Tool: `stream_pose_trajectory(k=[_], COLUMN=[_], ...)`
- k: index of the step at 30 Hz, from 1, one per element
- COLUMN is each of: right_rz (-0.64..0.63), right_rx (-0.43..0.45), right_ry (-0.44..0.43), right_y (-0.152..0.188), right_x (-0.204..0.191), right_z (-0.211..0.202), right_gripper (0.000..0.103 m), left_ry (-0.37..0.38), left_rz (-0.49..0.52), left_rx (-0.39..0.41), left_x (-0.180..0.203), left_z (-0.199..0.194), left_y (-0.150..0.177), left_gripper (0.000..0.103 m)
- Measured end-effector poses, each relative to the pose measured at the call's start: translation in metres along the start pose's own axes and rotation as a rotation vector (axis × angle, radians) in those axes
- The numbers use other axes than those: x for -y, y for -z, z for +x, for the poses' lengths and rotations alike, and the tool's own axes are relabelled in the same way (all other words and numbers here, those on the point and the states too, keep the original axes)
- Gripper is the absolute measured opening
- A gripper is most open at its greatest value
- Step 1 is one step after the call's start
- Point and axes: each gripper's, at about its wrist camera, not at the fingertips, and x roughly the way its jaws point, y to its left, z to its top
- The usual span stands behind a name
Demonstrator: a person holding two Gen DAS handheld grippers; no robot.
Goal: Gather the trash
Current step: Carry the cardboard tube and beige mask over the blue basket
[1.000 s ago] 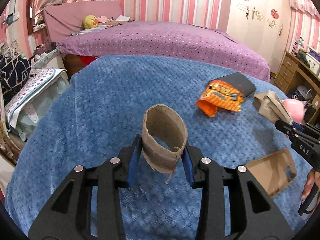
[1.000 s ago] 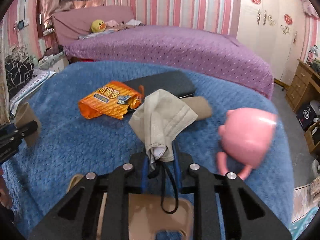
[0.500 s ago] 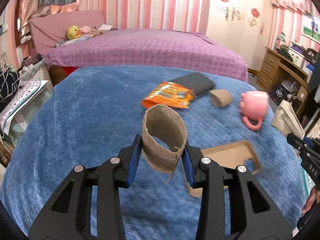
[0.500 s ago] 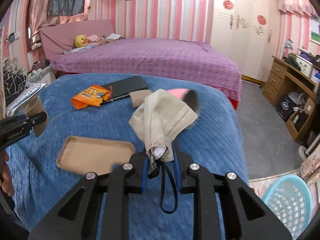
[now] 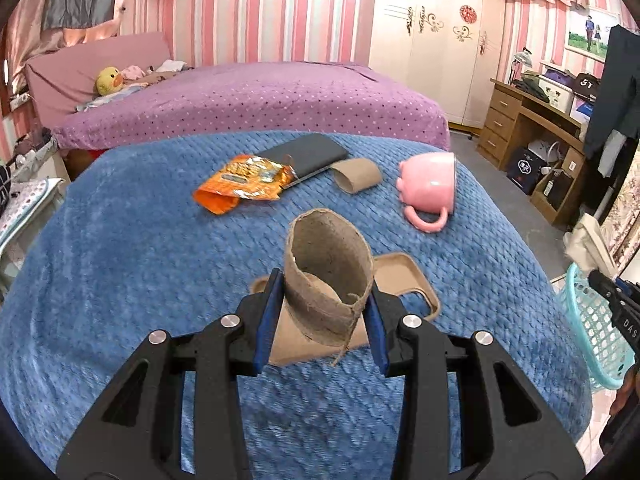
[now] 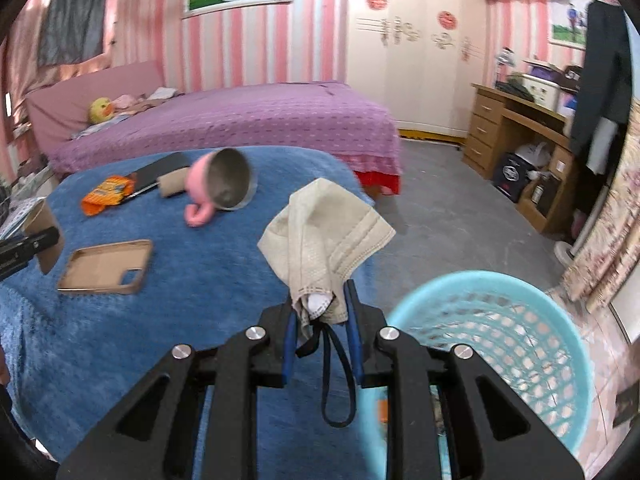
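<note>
Left gripper (image 5: 322,312) clamps a cardboard tube (image 5: 328,276) above the blue table (image 5: 120,264), while right gripper (image 6: 322,320) pinches a mask (image 6: 324,240) beside the basket (image 6: 500,344).

On my table (image 5: 120,264) the wrapper (image 5: 244,184) lies at the far edge, half over the dark case (image 5: 308,152); a cardboard tube (image 5: 356,176) lies right of it, the mug (image 5: 430,184) further right. The basket (image 6: 500,344) stands on the floor past the right edge.
</note>
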Motion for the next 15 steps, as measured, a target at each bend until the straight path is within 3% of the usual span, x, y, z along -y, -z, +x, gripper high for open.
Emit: stream_pose_trajectory(k=[6, 15], right_rz=[0.054, 0.059], right_rx=[-0.008, -0.037], right_ry=[0.044, 0.068], right_y=[0.006, 0.011], right_x=[0.040, 0.071], right_z=[0.006, 0.017], right_gripper=[0.022, 0.022], left_ry=[-0.015, -0.006], left_rz=[0.015, 0.053], left_rx=[0.000, 0.013], left_x=[0.014, 0.053], left_z=[0.008, 0.009], left_y=[0.005, 0.014], left_gripper=[0.037, 0.037])
